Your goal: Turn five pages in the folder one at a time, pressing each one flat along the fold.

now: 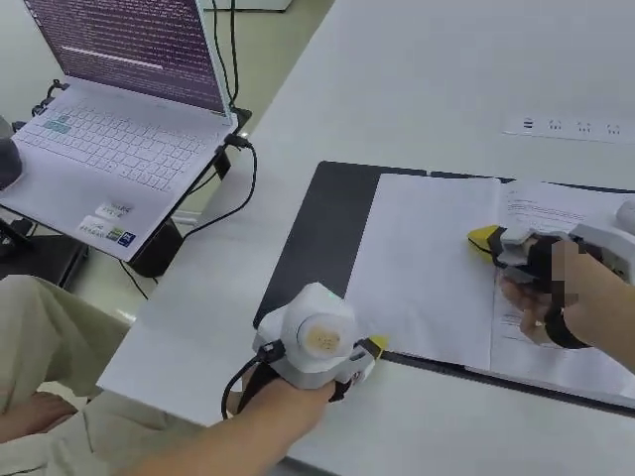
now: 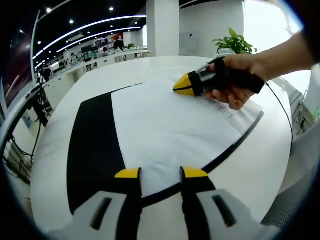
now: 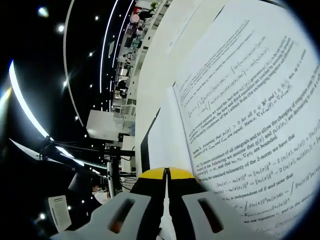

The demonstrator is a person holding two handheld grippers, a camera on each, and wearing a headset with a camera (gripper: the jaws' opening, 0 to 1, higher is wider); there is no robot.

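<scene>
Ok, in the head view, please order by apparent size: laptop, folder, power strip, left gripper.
1. folder
2. laptop (both are cut by the frame, so this is unsure)
3. left gripper, enlarged by nearness to the camera
4. power strip

Two handheld grippers: one left gripper (image 1: 372, 347) and one right gripper (image 1: 483, 238). One open folder (image 1: 317, 238) on one white worktop (image 1: 397, 89). Two pages face up: one blank page (image 1: 427, 268) and one printed page (image 1: 556, 213). One laptop (image 1: 119, 139). One power strip (image 1: 575, 127). One potted plant (image 2: 232, 42), seen in the left gripper view.
</scene>
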